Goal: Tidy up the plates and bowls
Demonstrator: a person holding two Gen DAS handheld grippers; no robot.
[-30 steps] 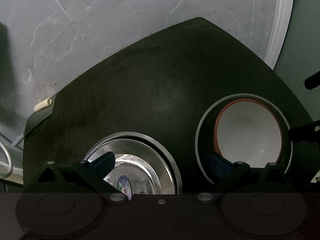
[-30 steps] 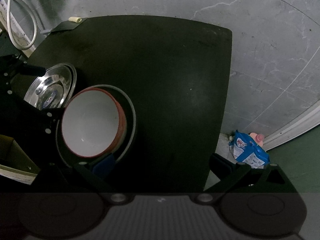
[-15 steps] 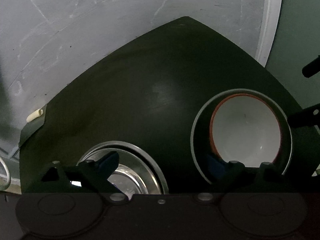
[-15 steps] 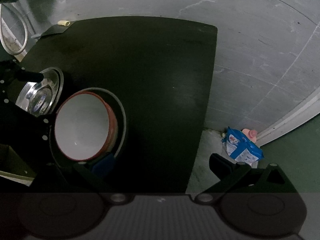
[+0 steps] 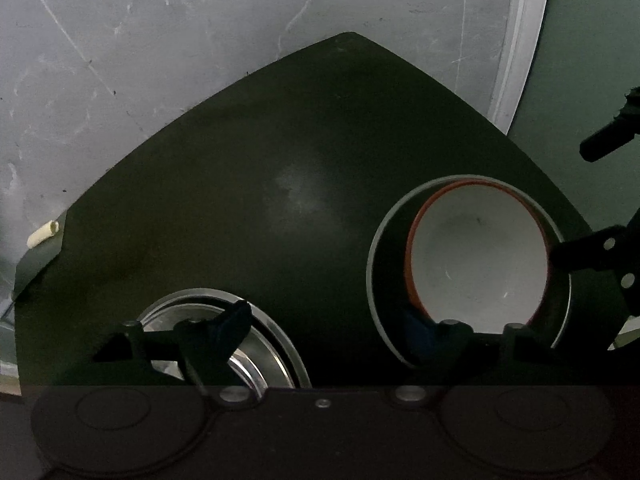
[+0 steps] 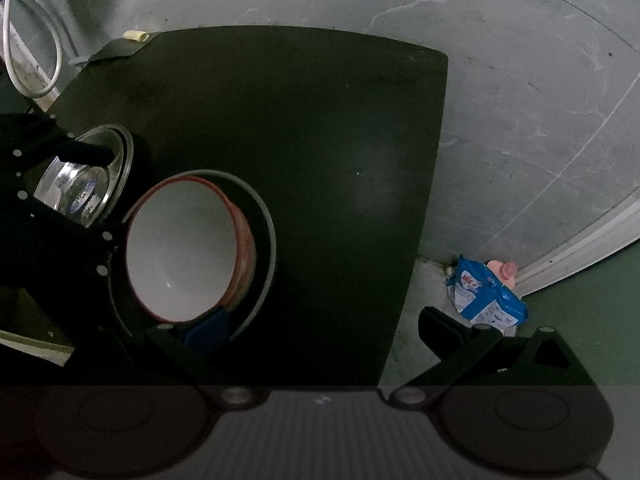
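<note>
**Two grippers over bowls on a dark counter**

At the far left, a small cream-coloured cylinder [image 5: 43, 233] lies on the grey marbled floor [image 5: 160, 40] just beside a corner of the dark, matte counter [image 5: 280, 160]. Near the counter's close edge sits a shiny round steel bowl [image 6: 78, 184] with a blue sticker inside, resting on a steel plate [image 5: 280, 340]. The left gripper [image 5: 332, 328] hovers here, its fingers closing but still apart: the left finger [image 5: 224, 328] reaches over the steel bowl, the right finger [image 5: 420, 332] dips inside the rim of the next dish, and nothing is pinched between them.

To the right stands a round white bowl with an orange-red outside [image 5: 476, 256], off-centre inside a wide dark dish with a pale grey rim [image 5: 374, 264]. The right gripper [image 6: 324, 320] has fingers spread wide; its left finger [image 6: 204, 328] sits by the white bowl's near edge, the other [image 6: 440, 326] past the counter's edge. On the floor further right lies a blue printed packet [image 6: 484, 296] beside a pink bottle [image 6: 505, 270].
</note>
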